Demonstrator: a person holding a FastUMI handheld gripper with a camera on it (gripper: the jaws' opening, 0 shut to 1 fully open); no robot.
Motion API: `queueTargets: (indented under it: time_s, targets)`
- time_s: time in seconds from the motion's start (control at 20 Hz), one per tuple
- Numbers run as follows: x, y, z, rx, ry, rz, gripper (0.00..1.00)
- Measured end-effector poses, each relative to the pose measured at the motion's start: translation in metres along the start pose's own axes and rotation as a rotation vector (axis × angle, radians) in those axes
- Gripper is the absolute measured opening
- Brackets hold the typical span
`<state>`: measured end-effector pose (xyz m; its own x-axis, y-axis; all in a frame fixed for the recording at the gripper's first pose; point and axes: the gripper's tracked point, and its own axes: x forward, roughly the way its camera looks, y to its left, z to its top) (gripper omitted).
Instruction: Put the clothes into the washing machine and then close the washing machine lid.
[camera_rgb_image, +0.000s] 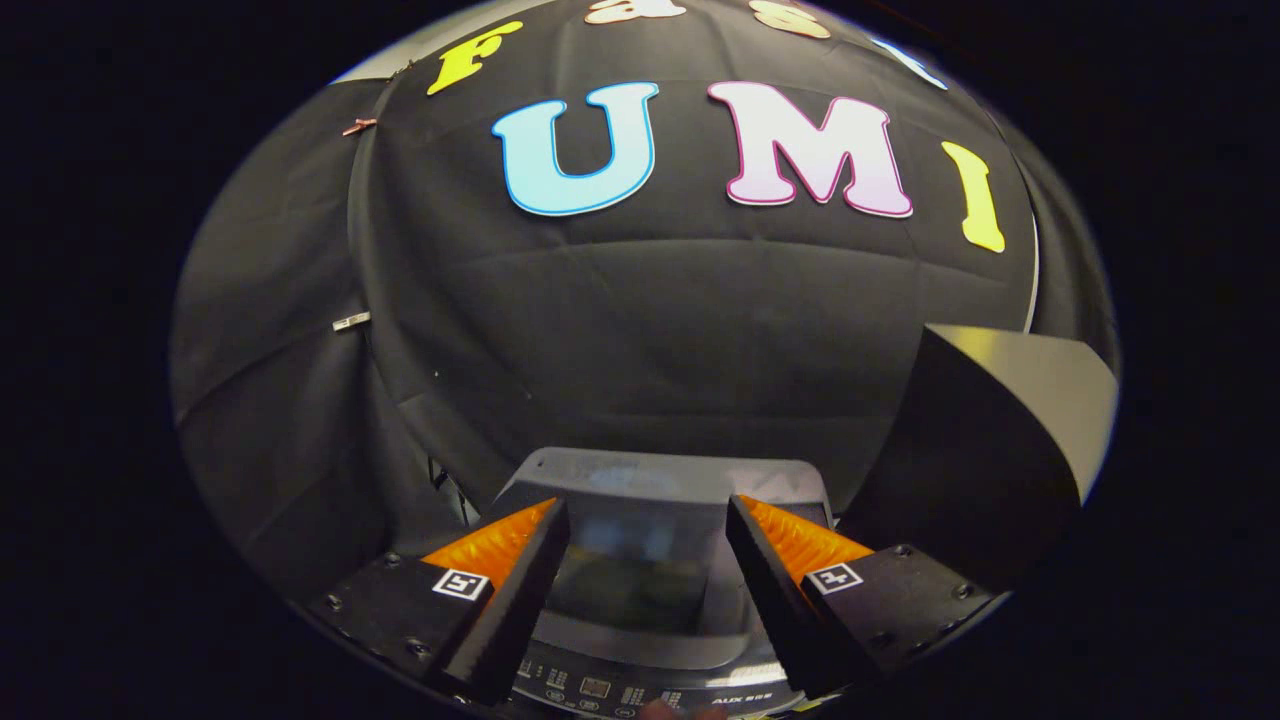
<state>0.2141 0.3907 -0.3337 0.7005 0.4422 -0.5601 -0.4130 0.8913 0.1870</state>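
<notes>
1. Grey plastic and dark glass make up the washing machine lid (650, 540), which is seen lying flat over the washing machine (640, 660) just ahead of and below the fingers; it is judged to be down, or very nearly so, though whether it is fully latched cannot be told.

2. The gripper (648, 590) is held above the front of the machine with its fingers spread wide and nothing between them; no cloth is pinched, and the lid's window is seen through the gap.

3. No clothes are seen outside the machine. Something dim is made out through the lid's tinted window, but whether it is the clothes cannot be told, since the glass is dark and reflective.

4. The control panel (610, 690) is seen at the near edge of the machine, just under the fingertips, with small buttons and markings too small to be read.

5. A dark box-like object (990, 450) with a pale lit top is seen to the right of the machine, well apart from the fingers; what it is cannot be told.

6. Progress is judged as late: loading appears finished and the lid appears lowered. What may remain is a final press on the lid, should it not be seated, and that cannot be confirmed.
</notes>
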Motion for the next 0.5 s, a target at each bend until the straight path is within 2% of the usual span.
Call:
queueTargets:
  time_s: [0.2,0.5]
  targets:
    - [-0.025,-0.001,-0.006,-0.039,-0.032,0.008,0.99]
    - [-0.081,0.0,0.032,-0.022,-0.177,0.027,0.99]
